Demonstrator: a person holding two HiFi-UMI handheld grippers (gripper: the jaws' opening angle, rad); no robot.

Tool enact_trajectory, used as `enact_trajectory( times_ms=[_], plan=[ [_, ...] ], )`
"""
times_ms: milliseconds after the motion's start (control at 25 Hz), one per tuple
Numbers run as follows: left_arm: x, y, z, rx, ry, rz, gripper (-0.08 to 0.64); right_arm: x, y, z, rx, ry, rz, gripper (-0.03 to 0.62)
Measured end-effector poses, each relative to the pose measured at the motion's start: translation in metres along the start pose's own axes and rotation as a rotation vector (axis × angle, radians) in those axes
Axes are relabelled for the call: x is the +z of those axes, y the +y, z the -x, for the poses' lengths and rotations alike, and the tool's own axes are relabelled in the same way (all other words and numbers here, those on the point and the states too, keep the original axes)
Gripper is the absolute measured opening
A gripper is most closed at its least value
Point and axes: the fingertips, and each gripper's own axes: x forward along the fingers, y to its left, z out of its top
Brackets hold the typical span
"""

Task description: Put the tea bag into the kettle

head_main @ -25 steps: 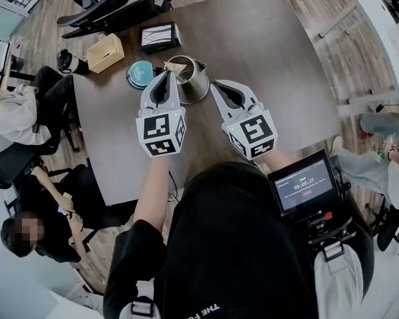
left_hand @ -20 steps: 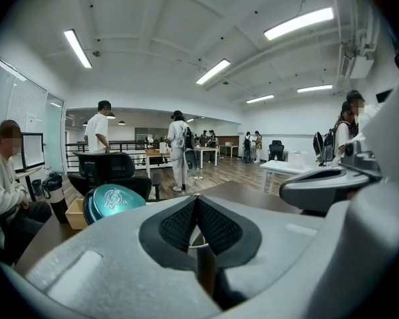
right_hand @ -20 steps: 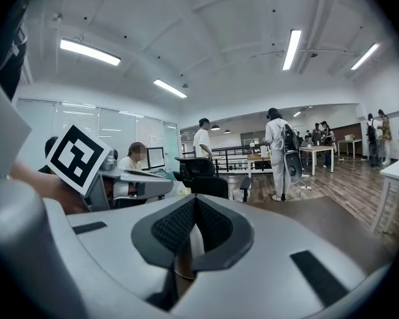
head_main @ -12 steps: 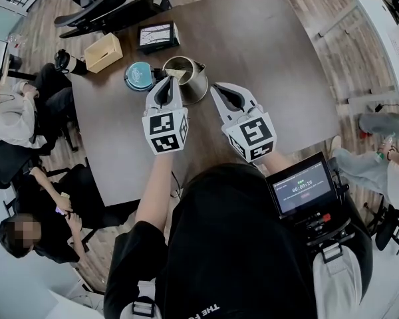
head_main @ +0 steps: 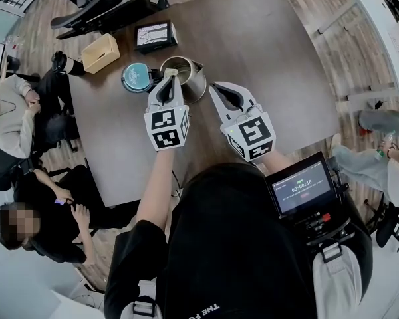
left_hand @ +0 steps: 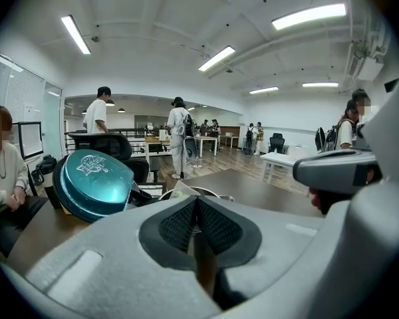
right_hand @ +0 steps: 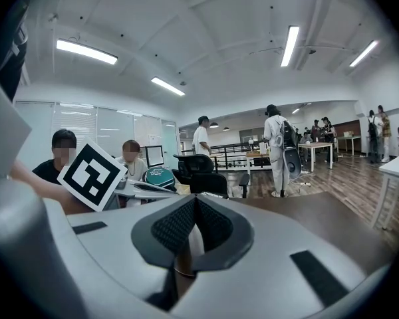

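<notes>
Now the left tongs [head_main: 169,78] sit a shade further forward than a second ago, their jaws pressed together with a corner of the tea bag [head_main: 172,73] pinched at the tips. Back then the bag showed as a broad pale patch across the kettle mouth; at this moment only a small cream paper scrap peeks out just ahead of the tips, over the near rim. The right tongs [head_main: 214,86] have hardly shifted, jaws closed on nothing, just beside the left pair and a little nearer the person.

Both pairs are smooth pale-grey plastic shells with black, finely ribbed pads, each carrying a cube of black-and-white square markers at the rear.

Directly ahead of the left tips stands the kettle [head_main: 194,84], round, of shiny brushed steel, open-topped, with a small spout on the side toward the right tongs. Left of the left tongs lies a round glossy teal lid [head_main: 135,77] with an embossed emblem. Beneath everything is the table [head_main: 266,65], matte dark brown. Further ahead and left rest a tan box [head_main: 100,52] and a black-framed tablet [head_main: 153,36].
</notes>
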Motion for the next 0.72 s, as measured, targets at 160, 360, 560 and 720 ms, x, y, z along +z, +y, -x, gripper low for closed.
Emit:
enact_trajectory(
  times_ms=[160,360,560,720],
  plan=[
    [-0.001,-0.005,-0.002,-0.015,0.008,-0.005,0.006,0.0,0.0,0.0,0.003,0.001,-0.004,0.005],
    [-0.005,-0.012,-0.005,-0.036,0.017,-0.009,0.006,-0.002,-0.002,0.001,-0.002,0.002,-0.005,0.005],
    [-0.007,-0.014,-0.007,-0.047,0.031,-0.007,0.006,0.002,-0.001,0.0,-0.005,-0.006,-0.005,0.005],
    [-0.011,-0.014,-0.011,-0.04,0.042,-0.019,0.006,0.001,-0.002,0.0,-0.006,-0.005,-0.001,0.005]
  ],
)
